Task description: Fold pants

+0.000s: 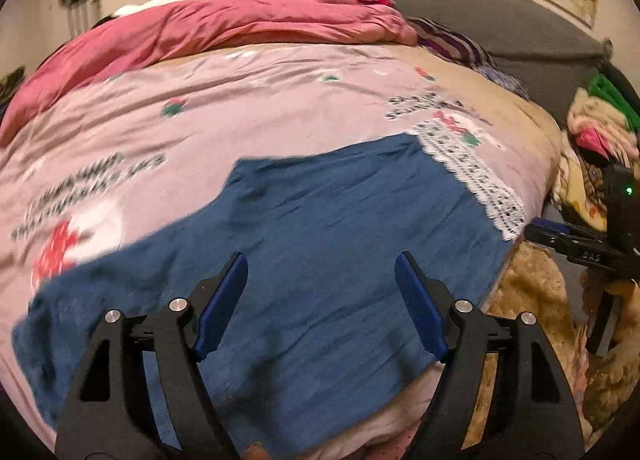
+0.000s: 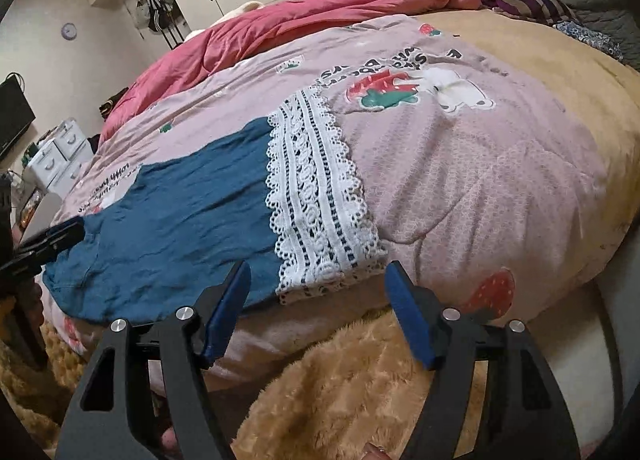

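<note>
1. The left gripper [image 1: 321,292] hung over the near, plain end of the pants [image 1: 320,227] with its jaws wide and nothing between them. No cloth rose toward its blue pads [image 1: 224,300], so it gripped nothing. In my judgement that stance suited letting the fabric settle or reaching for a fresh hold.
2. The pants lay spread flat on the pink quilt [image 1: 240,99] near the bed's front edge, blue cloth to the left and the white lace hem [image 2: 316,195] to the right. Lying smooth and close to the edge, they were within easy reach for a fold.
3. The right gripper [image 2: 318,308] hovered just off the bed's edge below the lace hem, above a tan fleece blanket [image 2: 360,380]. Its jaws also stood wide and empty, clear of the lace.
4. With one gripper at each end of the garment, both ends could be taken at once, which I judge the likely reason for the spacing.
</note>
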`<state>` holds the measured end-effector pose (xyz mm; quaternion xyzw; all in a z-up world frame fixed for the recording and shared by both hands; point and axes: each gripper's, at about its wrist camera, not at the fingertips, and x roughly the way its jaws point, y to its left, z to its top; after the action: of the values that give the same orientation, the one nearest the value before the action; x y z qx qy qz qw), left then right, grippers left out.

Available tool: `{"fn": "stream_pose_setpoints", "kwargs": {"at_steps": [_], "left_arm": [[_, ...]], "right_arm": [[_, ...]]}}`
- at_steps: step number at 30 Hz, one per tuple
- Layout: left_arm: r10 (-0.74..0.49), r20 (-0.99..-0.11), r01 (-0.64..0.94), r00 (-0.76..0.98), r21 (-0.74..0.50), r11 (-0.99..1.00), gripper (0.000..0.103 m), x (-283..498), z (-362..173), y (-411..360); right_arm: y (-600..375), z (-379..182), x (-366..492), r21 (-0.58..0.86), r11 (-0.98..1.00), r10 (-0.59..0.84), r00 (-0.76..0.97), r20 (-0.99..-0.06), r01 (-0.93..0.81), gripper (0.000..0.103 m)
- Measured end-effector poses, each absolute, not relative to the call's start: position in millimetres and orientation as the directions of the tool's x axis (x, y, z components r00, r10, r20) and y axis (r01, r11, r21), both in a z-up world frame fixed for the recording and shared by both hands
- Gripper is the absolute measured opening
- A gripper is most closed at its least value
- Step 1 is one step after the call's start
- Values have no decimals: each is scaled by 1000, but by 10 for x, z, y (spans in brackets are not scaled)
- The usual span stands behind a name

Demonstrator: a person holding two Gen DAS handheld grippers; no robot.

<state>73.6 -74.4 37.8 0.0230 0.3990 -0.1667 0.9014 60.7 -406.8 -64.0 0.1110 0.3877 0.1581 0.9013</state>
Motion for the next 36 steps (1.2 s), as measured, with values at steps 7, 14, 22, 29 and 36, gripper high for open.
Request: {"fn": "stream_pose_setpoints", "kwargs": {"at_steps": [7, 14, 22, 29, 36], "left_arm": [[-303, -745, 479, 595, 26, 877, 76, 1158, 553, -1430], [-315, -801, 538, 509, 10, 843, 76, 1753, 322, -1914], [-366, -843, 578, 395, -82, 812, 59, 2571, 118, -2301], [-458, -859, 620, 228, -235, 749, 40, 2843, -167, -2438], [-497, -846, 660, 192, -264, 704, 38, 2858, -224, -2504]], "right_arm": [[-4076, -686, 735, 359, 914, 391, 639, -663, -187, 69], [-4024, -750, 754, 379, 905, 410, 624, -665, -191, 59], [-3977, -737, 828, 383, 902, 417, 632, -653, -199, 58], [-3904, -682, 857, 411, 874, 476, 627, -617, -259, 34], [-3914, -782, 967, 419, 887, 442, 614, -654, -192, 54]]}}
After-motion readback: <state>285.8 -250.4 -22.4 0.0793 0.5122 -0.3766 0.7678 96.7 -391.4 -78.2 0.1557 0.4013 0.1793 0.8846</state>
